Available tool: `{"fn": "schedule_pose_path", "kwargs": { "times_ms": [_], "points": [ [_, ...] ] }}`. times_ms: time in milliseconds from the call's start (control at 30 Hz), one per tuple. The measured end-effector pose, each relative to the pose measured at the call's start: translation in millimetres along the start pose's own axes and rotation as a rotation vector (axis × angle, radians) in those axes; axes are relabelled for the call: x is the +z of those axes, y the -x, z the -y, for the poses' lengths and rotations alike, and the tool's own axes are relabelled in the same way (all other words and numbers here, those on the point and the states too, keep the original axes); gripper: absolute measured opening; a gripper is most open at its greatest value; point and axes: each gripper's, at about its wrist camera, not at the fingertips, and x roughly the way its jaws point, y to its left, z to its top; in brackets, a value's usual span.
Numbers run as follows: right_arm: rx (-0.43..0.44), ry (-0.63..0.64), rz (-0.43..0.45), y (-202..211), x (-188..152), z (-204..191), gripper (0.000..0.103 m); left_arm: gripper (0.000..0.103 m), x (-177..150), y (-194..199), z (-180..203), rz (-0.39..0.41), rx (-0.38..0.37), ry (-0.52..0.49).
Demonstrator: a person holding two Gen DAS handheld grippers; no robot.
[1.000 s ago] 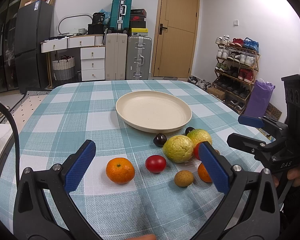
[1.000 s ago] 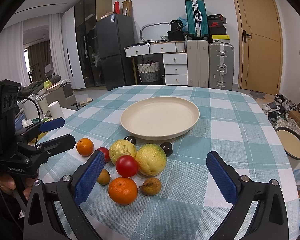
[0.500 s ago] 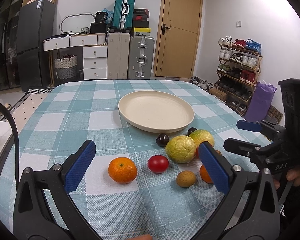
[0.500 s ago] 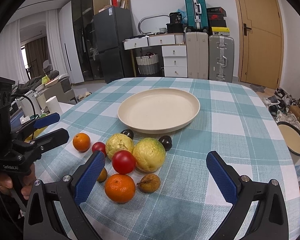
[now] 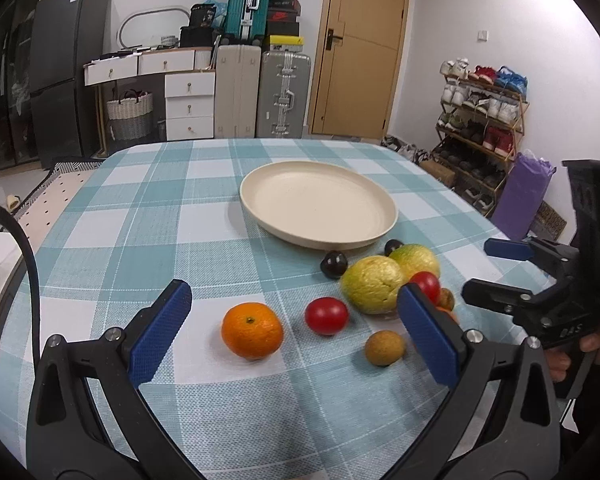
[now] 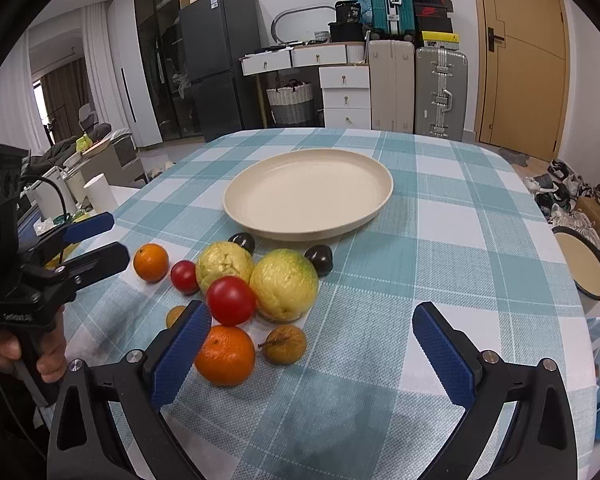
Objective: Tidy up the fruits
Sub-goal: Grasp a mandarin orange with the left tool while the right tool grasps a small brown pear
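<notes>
Your left gripper [image 5: 292,330] is spread wide with nothing between its blue pads [image 5: 160,332], hovering low over the near edge of the table [image 5: 148,240] and pointed across it. The closest orange [image 5: 252,330] sits right in that gap on the cloth, not touched by either finger. Your right gripper [image 6: 312,354] is just as wide open and empty too; its left pad [image 6: 182,350] is just beside a second orange [image 6: 225,355], though I can't tell if they actually touch. From the left camera you can see your right hand [image 5: 596,346] wrapped around the handle at the table's right side, and the right camera shows your left hand [image 6: 50,356] gripping its handle off the left edge, so both tools are held level and aimed inward at the pile.

The fruit is all still on the checked cloth, bunched in front of the cream plate [image 6: 260,216]: two yellow-green guavas [image 6: 284,284] side by side, a red tomato [image 6: 231,301] leaning against them, another tomato [image 6: 185,276] further left, two dark plums [image 6: 319,259] close to the plate's rim, and a small brown fruit [image 6: 285,344] near your right gripper
</notes>
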Motion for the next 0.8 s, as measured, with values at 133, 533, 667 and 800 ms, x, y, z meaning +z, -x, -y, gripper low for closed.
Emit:
{"fn": "schedule_pose_path", "kwargs": {
  "times_ms": [133, 533, 667, 800],
  "points": [
    [0.049, -0.043, -0.023, -6.4, -1.2, -1.7, 0.1, 0.103, -0.3, -7.7, -6.1, -0.032, -0.007, 0.022],
    [0.019, -0.051, -0.076, -6.4, 0.0, 11.7, 0.081, 0.097, -2.2, -33.7, -22.3, -0.156, 0.071, 0.016],
    [0.008, -0.033, -0.12, -8.0, -3.5, 18.5, 0.076, 0.091, -3.5, -40.7, -30.0, -0.187, 0.05, 0.044],
    [0.026, -0.018, -0.147, -12.4, -7.3, 17.6, 0.076, 0.083, -4.6, -48.8, -32.4, -0.211, 0.033, 0.046]
  ]
}}
